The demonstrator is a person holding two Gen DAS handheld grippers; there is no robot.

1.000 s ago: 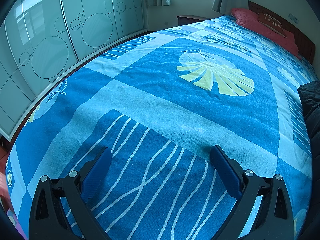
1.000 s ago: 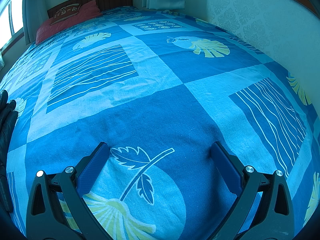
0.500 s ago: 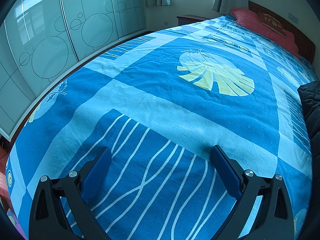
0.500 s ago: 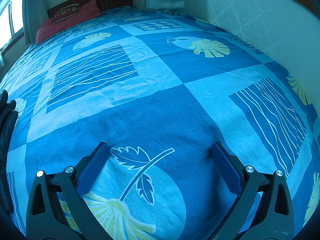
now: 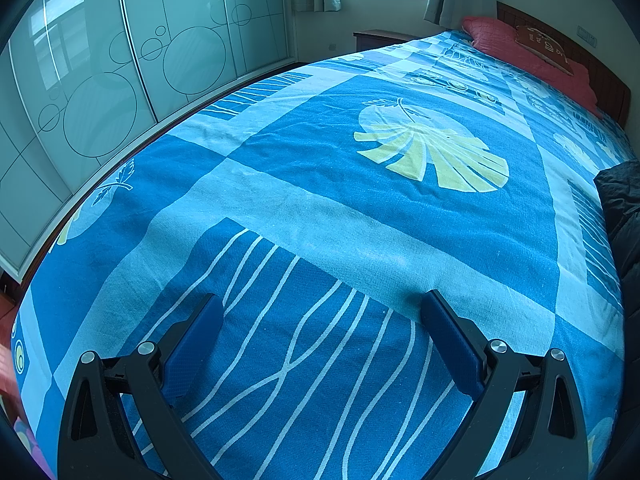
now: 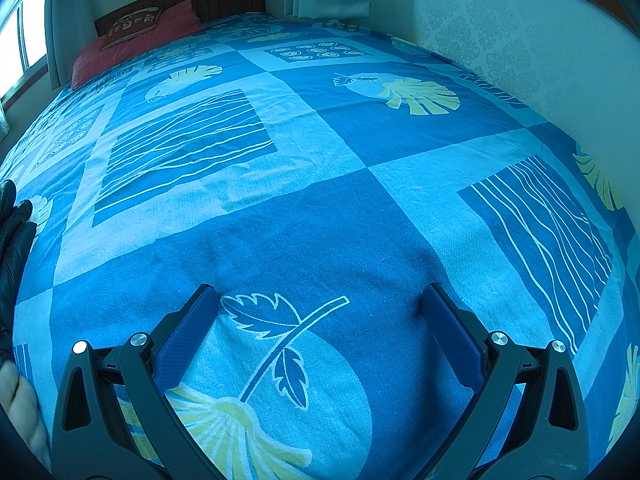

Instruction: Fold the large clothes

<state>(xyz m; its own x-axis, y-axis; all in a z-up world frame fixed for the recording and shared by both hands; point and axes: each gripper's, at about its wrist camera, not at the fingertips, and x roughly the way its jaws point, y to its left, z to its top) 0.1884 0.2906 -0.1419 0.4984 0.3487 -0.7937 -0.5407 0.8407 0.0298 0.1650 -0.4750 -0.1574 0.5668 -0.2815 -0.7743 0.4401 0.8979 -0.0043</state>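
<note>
Blue bedspread (image 5: pixel 360 216) fills both our views. Our left claw (image 5: pixel 320 320) and right claw (image 6: pixel 320 312) are wide apart and hold nothing. We see the dark coat (image 5: pixel 624 216) between them: right of the left claw, left of the right.

No change is to be reported between the earlier views and this one — nothing has been moved. The left tongs (image 5: pixel 320 312) and right tongs (image 6: pixel 320 304) are held exactly as before, and the same patches of the bedspread (image 5: pixel 360 208) are framed between their blue pads — no shift of any kind can be made out.
</note>
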